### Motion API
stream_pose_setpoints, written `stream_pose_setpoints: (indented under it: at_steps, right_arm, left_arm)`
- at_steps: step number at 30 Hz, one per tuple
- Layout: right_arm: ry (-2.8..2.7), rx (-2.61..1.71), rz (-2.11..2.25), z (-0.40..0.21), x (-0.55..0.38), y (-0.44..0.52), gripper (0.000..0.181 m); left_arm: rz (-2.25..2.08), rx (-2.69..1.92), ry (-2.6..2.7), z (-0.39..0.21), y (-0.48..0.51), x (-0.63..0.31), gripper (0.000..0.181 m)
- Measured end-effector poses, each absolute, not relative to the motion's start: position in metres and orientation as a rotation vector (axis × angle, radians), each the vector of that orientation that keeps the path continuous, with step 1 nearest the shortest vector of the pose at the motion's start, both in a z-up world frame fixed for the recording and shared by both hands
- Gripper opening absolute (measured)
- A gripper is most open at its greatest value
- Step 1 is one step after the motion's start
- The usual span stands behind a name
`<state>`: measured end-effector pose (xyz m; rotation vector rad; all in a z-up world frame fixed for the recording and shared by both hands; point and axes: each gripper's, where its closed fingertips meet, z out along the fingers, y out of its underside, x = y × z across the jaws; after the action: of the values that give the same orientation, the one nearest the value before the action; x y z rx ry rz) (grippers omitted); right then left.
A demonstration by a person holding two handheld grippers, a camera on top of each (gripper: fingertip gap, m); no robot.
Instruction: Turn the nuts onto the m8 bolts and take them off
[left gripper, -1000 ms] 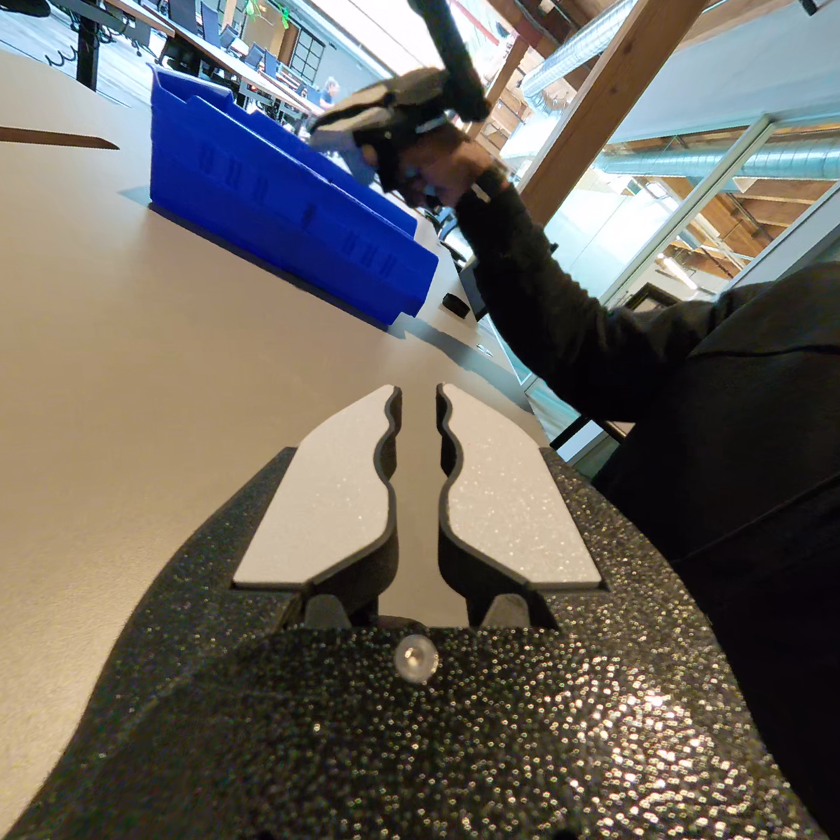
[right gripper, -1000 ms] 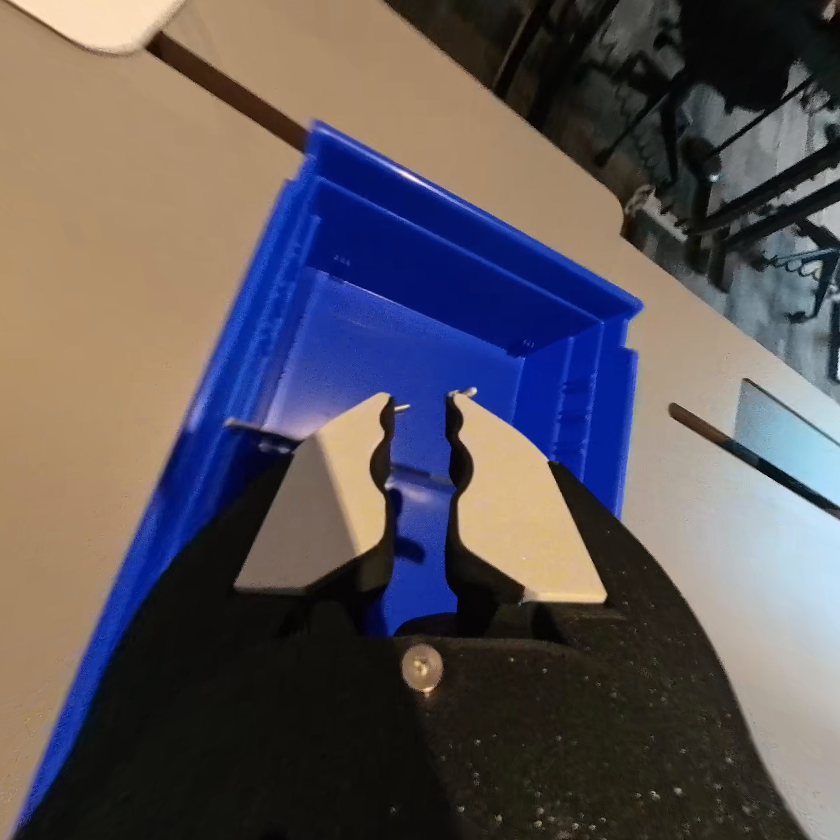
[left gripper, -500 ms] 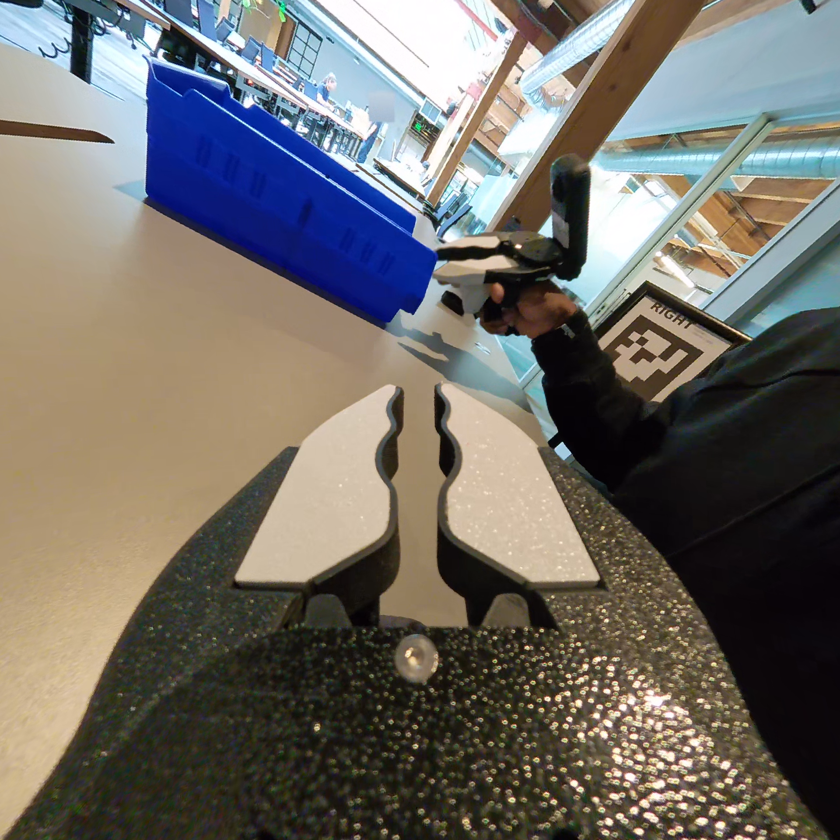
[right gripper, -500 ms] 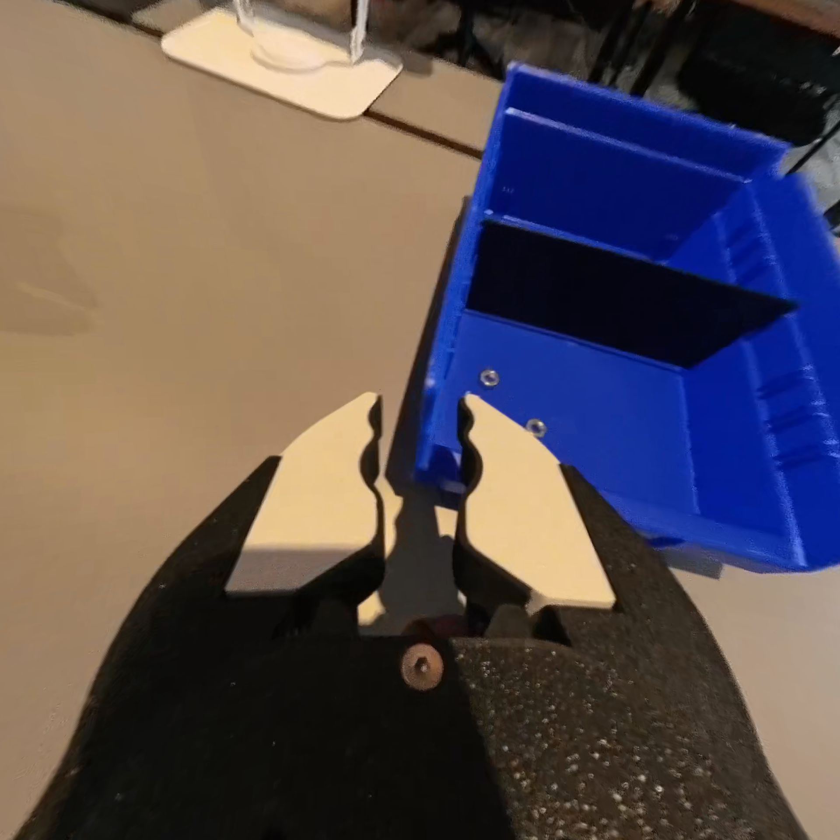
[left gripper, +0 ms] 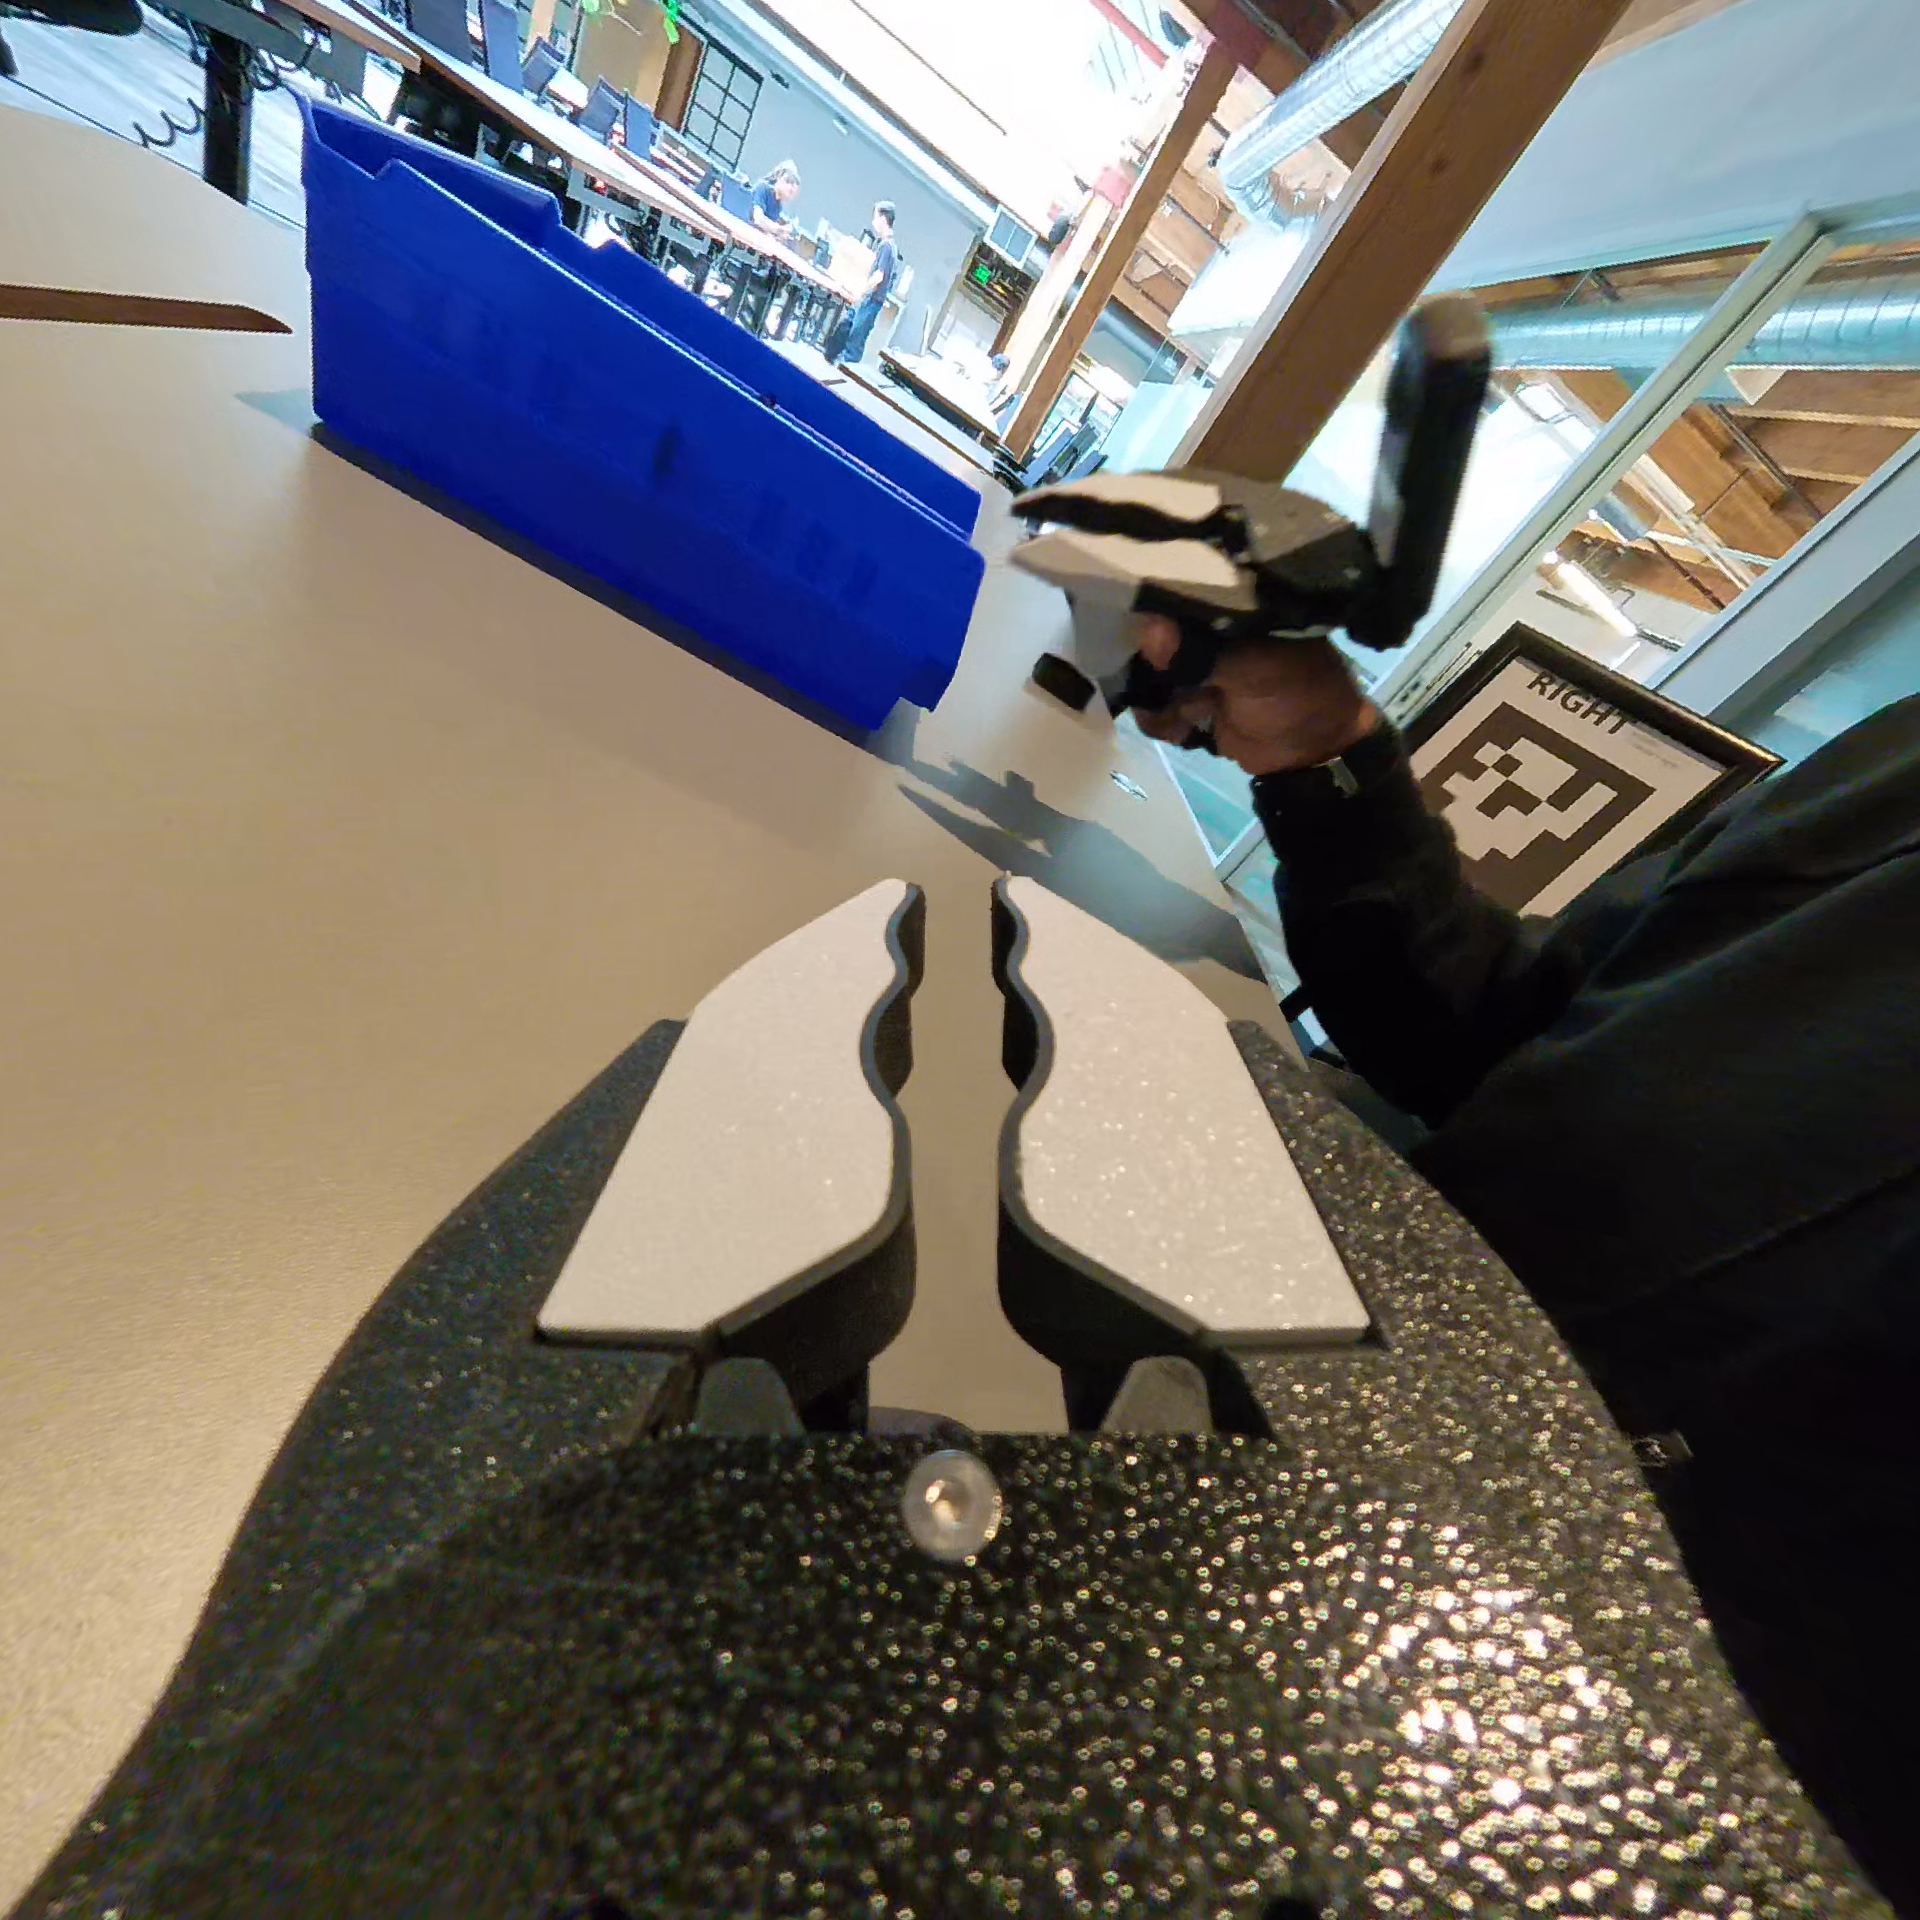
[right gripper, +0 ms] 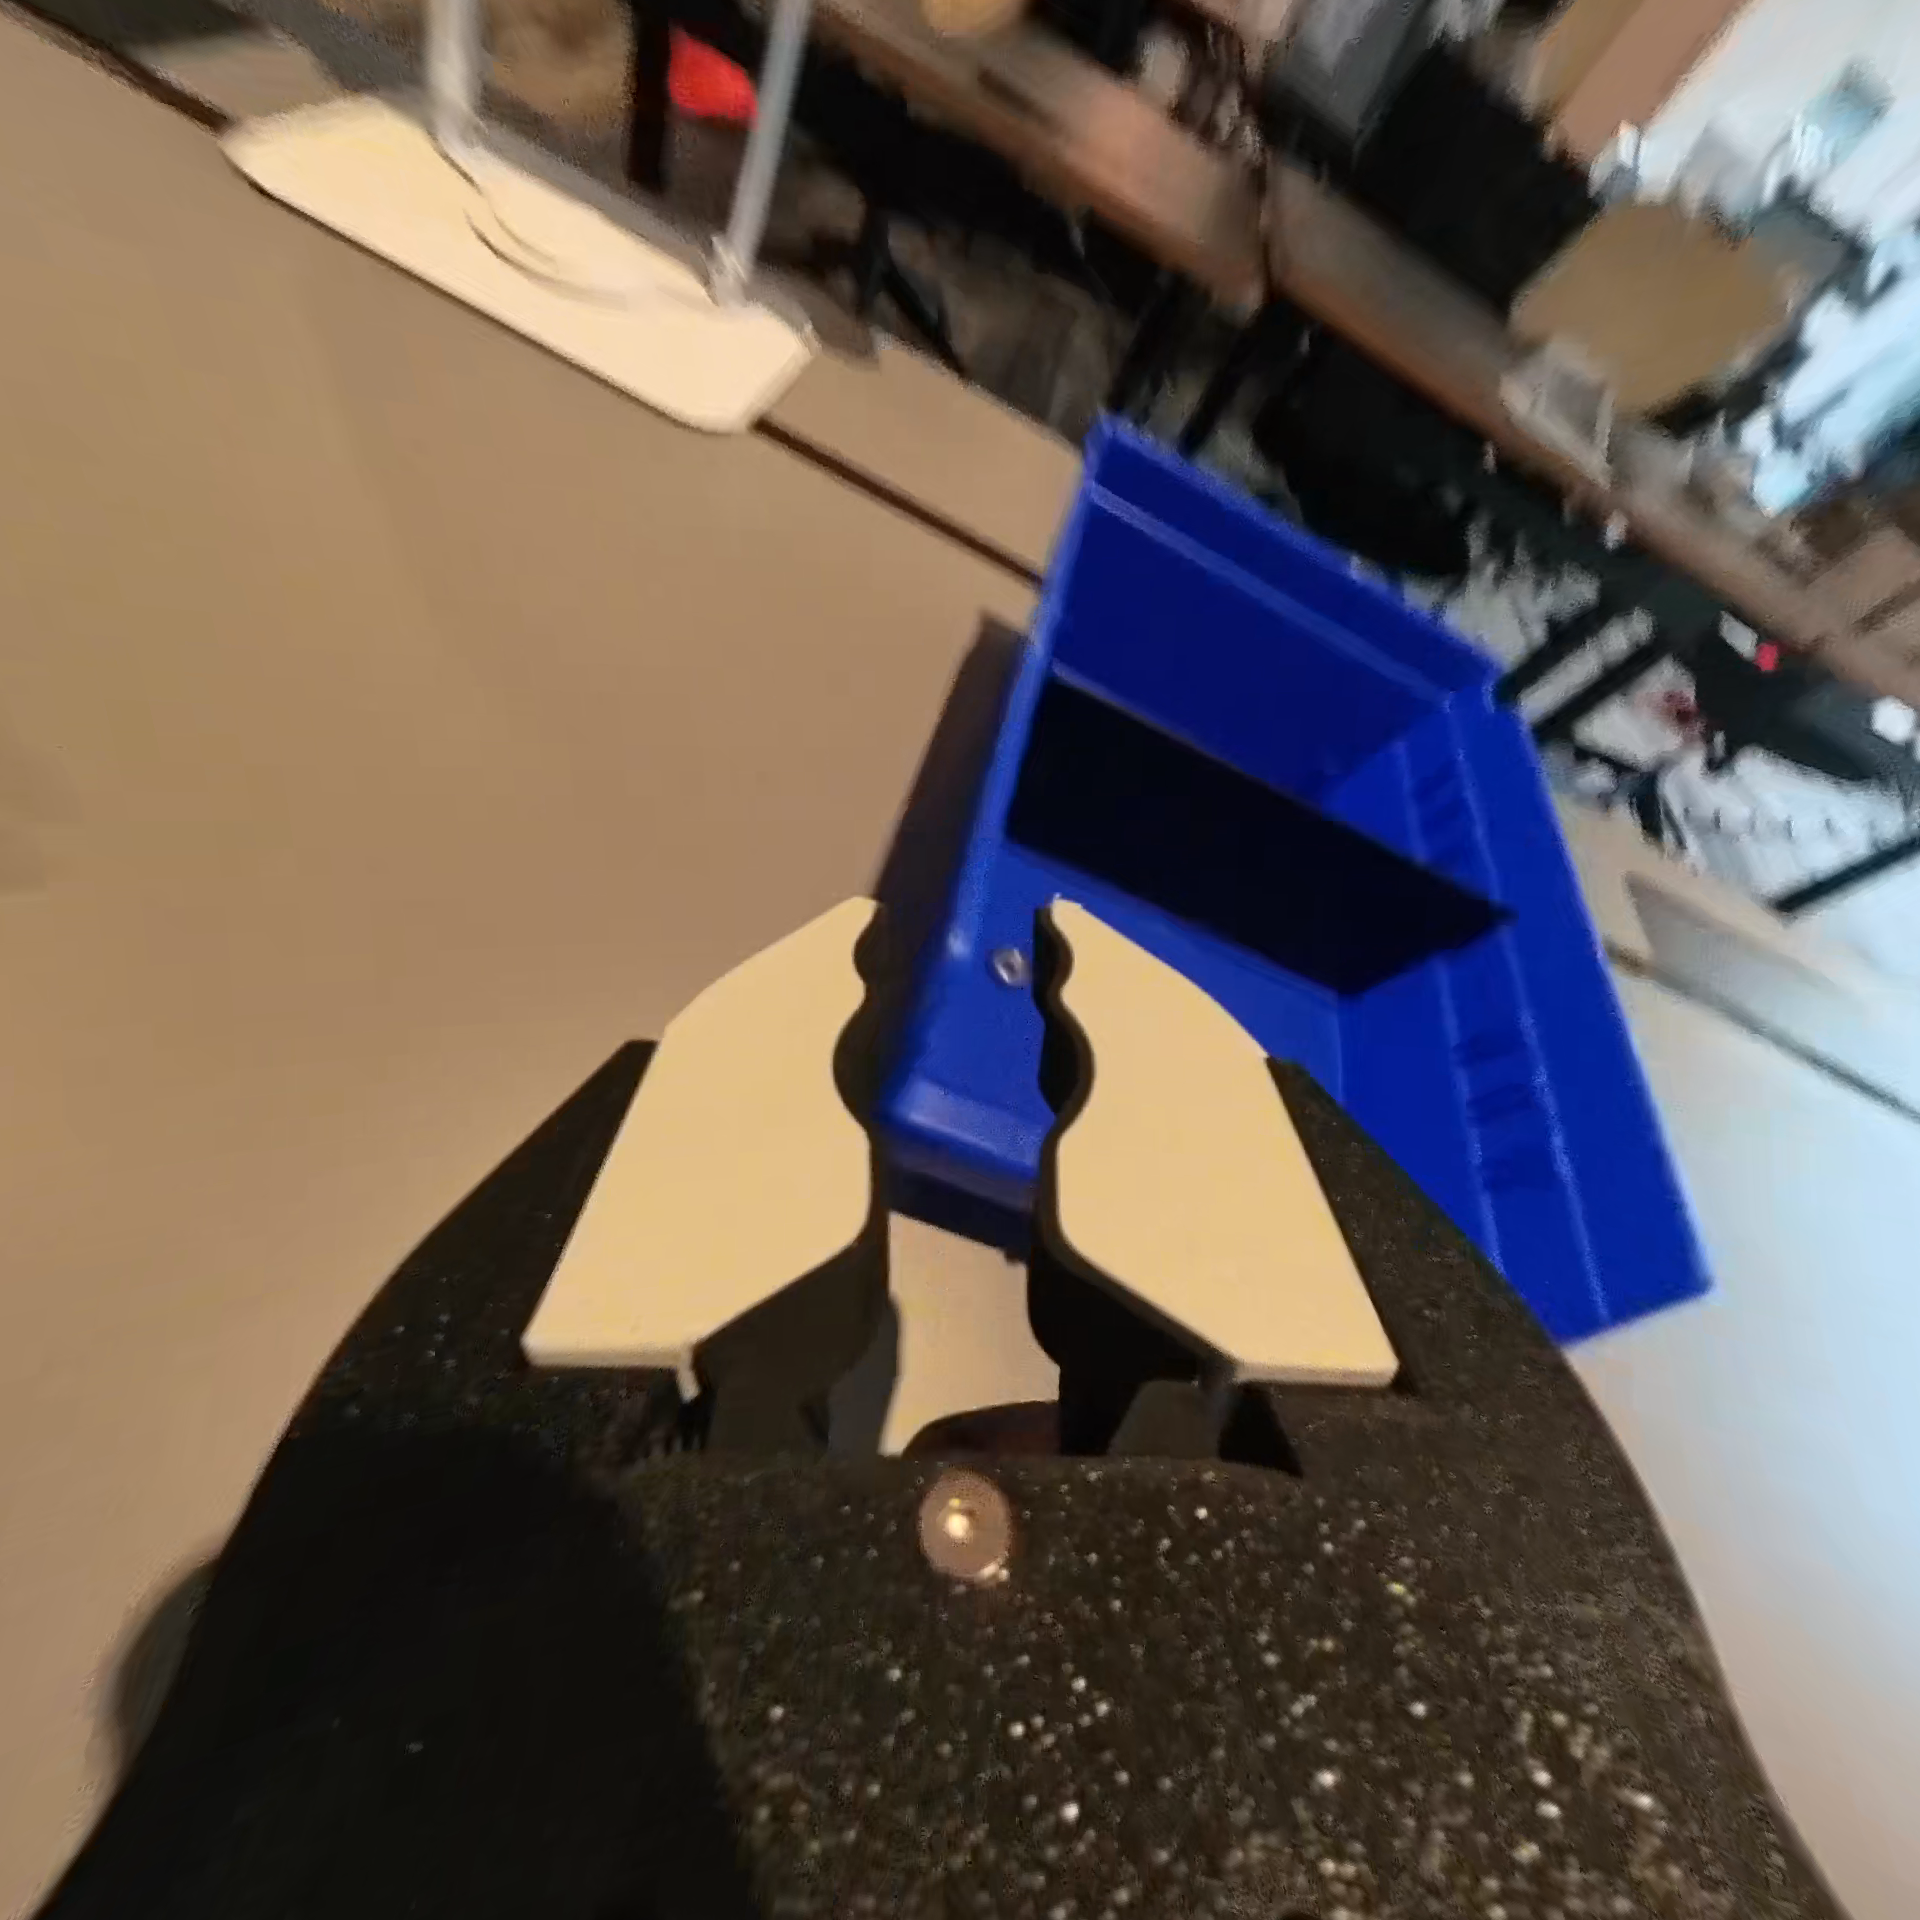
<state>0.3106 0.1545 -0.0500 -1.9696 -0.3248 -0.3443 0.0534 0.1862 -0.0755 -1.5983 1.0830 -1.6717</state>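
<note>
Right claw (right gripper: 956, 925): fingers stood narrowly apart with nothing between them. It had withdrawn from directly above the blue bin (right gripper: 1455, 1091) and was now held off the bin's near corner, above the surface (right gripper: 364, 779); the view was blurred, consistent with motion. 1 second earlier a thin metal piece showed at its fingertips over the bin; none showed now, so I judged that piece to have been released into the bin.

Left claw (left gripper: 956, 914): unchanged, resting low on the surface on the near side of the bin, its gap narrow and empty.

Task items: 1 small nut (right gripper: 1006, 966) lay on the floor of the bin's near compartment, in front of the dark divider (right gripper: 1247, 852). No bolt could be made out in either current view.

Assessment: neither claw held hardware. One cycle appeared closed out; a fresh pick from the bin would be required to continue.
</note>
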Motion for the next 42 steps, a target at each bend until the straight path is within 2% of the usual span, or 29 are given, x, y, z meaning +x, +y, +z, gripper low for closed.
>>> stream_pose_setpoints:
  at_steps: [5,9,13,18,20,22,25,29,32,36,39,42]
  right_arm:
    - [-0.631,-1.792,-0.048,-0.013,0.206,0.154,0.027]
    - [-0.776,-1.686,0.276,-0.008,0.114,0.187,0.026]
    - [-0.791,-1.554,0.402,-0.019,0.057,0.238,0.029]
    - [-0.542,-1.481,0.551,-0.045,0.042,0.257,0.027]
    - [-0.412,-1.38,0.57,-0.039,0.055,0.25,0.018]
    - [-0.426,-1.295,0.566,-0.024,0.061,0.238,0.016]
    - [-0.496,-1.276,0.515,-0.028,0.064,0.233,0.016]
    - [-0.498,-1.324,0.563,-0.037,0.059,0.238,0.018]
    - [-0.54,-1.318,0.558,-0.038,0.053,0.235,0.018]
    - [-0.591,-1.301,0.544,-0.038,0.046,0.229,0.018]
    - [-0.618,-1.292,0.532,-0.039,0.043,0.225,0.018]
    - [-0.644,-1.288,0.521,-0.04,0.041,0.223,0.019]
  left_arm:
    - [-1.631,-1.608,1.103,-0.078,0.185,0.056,0.012]
    - [-1.573,-1.579,1.05,-0.074,0.192,0.056,0.012]
    - [-1.468,-1.492,0.914,-0.06,0.206,0.048,0.012]
    - [-1.253,-1.373,0.863,-0.044,0.206,0.026,0.012]
    - [-1.168,-1.321,0.867,-0.029,0.198,0.011,0.013]
    - [-1.127,-1.251,0.845,-0.003,0.187,-0.011,0.014]
    - [-1.028,-1.216,0.738,0.038,0.18,-0.067,0.015]
    - [-0.665,-1.35,0.671,0.074,0.204,-0.167,0.016]
    - [-0.343,-1.692,0.739,0.044,0.25,-0.242,0.017]
    - [-0.178,-2.213,1.017,-0.052,0.285,-0.31,0.015]
    - [-0.08,-2.386,1.357,-0.105,0.287,-0.337,0.01]
    - [0.072,-2.398,1.672,-0.128,0.287,-0.358,0.011]
